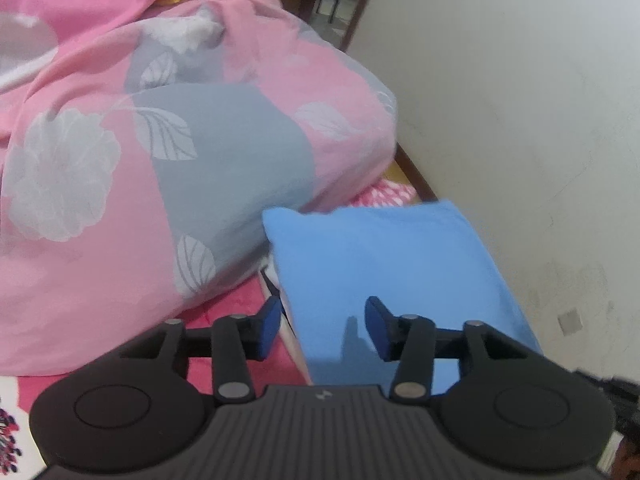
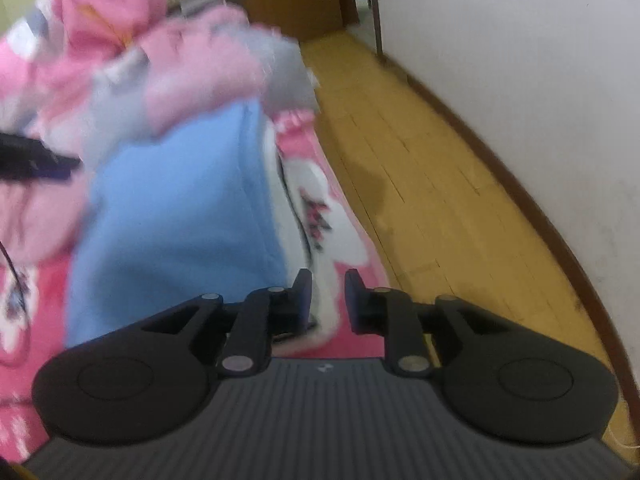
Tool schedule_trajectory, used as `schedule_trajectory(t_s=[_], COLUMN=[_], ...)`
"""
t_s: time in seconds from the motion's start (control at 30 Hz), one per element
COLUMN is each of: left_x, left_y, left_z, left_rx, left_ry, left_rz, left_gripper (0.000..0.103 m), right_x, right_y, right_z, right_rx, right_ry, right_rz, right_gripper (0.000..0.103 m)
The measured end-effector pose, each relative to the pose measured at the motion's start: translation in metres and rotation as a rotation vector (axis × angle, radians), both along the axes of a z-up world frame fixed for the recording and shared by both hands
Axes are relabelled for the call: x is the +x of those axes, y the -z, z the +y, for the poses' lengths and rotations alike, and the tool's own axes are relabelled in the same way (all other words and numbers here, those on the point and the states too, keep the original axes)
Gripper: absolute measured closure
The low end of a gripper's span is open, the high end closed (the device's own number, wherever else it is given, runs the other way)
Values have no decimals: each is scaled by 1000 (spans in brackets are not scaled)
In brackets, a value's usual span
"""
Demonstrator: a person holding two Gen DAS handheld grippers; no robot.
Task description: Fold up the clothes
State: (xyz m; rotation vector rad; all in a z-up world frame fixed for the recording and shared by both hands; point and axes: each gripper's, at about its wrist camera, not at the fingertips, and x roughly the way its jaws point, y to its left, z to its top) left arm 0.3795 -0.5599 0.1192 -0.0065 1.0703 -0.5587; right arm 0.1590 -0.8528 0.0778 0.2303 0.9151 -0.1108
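Left wrist view: the left tool hangs with its jaws spread, grasping nothing. The blue cloth lies on the bed directly under and ahead of it, a smooth, flat-edged slab that looks folded. Its long axis runs away from the tool toward the wall. The left finger sits over the cloth's left edge, the right finger over its middle. A pink quilt is heaped just beyond and to the left, touching the cloth's far corner.

Right wrist view: blurred. The right tool is also released, with a narrower gap and nothing between the jaws. The cloth lies ahead and to its left. The tool itself hangs over the bed's pink sheet near the bed edge, with the floor to the right.

In my judgement the left tool is the nearer one. Whether another fold is due, or the cloth is done, the pictures do not settle.
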Motion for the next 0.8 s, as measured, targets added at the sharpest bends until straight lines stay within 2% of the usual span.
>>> schedule_trajectory(t_s=[0.07,0.2,0.27,0.33,0.37,0.43,0.5,0.53,0.6,0.63,0.67,0.8], left_x=[-12,-40,-56,-73,-82,-100,-117,-127,-148,-159,-169,-198], left_y=[-3,-17,-32,-52,-64,-88,-111,-125,-154,-169,-183,-215], left_z=[0,7,16,26,31,42,52,58,69,76,82,103], left_rx=[18,41,47,43,36,23,11,3,-13,-21,-30,-19], left_ry=[21,66,95,124,143,182,221,238,271,287,304,309], left_rz=[27,79,75,59,51,35,19,4,-37,-61,-85,-122], left_gripper=[53,51,47,43,41,41,36,33,18,13,7,3], right_x=[3,10,2,-20,-33,-54,-66,-73,-85,-87,-95,-128], right_y=[-1,-2,7,-5,-17,-47,-85,-104,-144,-159,-175,-237], right_z=[19,58,71,80,84,95,116,127,150,162,172,212], right_rx=[-2,-6,-16,62,105,136,107,85,44,28,16,-2], right_ry=[-25,-76,-17,84,135,197,228,242,260,268,282,341], right_rz=[15,44,193,238,238,231,206,186,148,136,123,84], right_gripper=[84,74,74,74,74,65,40,36,21,14,13,2])
